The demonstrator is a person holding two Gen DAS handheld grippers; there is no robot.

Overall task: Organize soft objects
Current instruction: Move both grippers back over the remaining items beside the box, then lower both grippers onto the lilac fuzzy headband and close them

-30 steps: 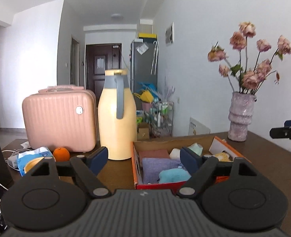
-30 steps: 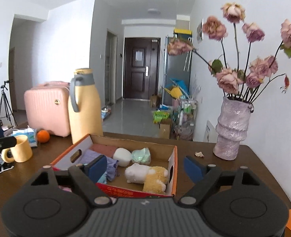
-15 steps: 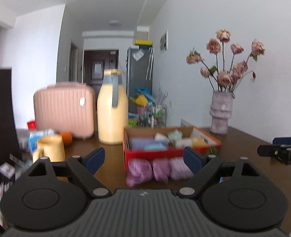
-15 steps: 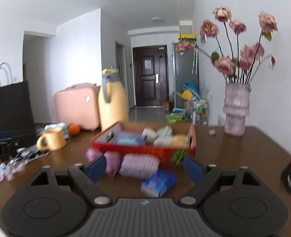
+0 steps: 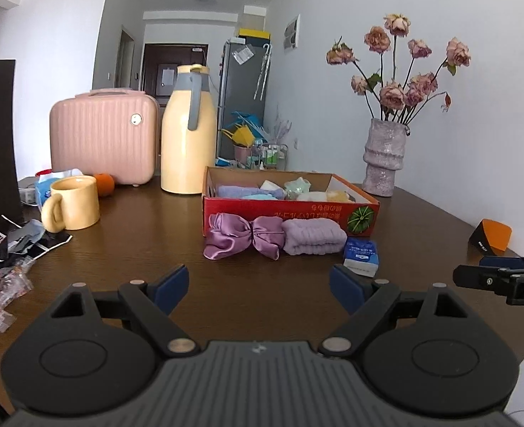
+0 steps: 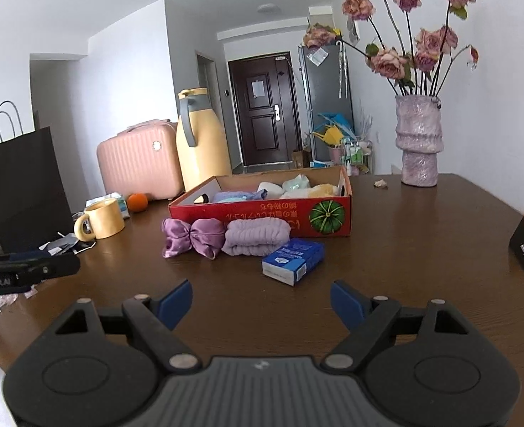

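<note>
The dark brown wooden counter (image 5: 247,277) carries everything. At its back stand a pink ribbed hard-shell suitcase (image 5: 101,138) and, just beside it, a tall pale-yellow thermos jug with a grey handle (image 5: 187,135); well apart to the right stands a mauve textured vase of dried pink roses (image 5: 383,160). In the middle sits a shallow red cardboard box (image 5: 290,210) holding soft items in lilac, teal, white, pale green and yellow. Against the box's near wall lie a shiny purple satin bow-shaped cloth (image 5: 244,236) and, touching it on the right, a rolled lilac terry towel (image 5: 313,236). A small blue-and-white tissue packet (image 5: 361,254) rests just beside the towel. To the left stand a yellow ceramic mug (image 5: 73,204) and a small orange fruit (image 5: 104,184). The left gripper (image 5: 258,286) hovers low over bare counter with its blue-padded fingers (image 5: 171,284) spread wide, holding nothing. The right gripper (image 6: 262,302) likewise has its fingers wide apart and empty, pointing toward the tissue packet and towel.
</note>
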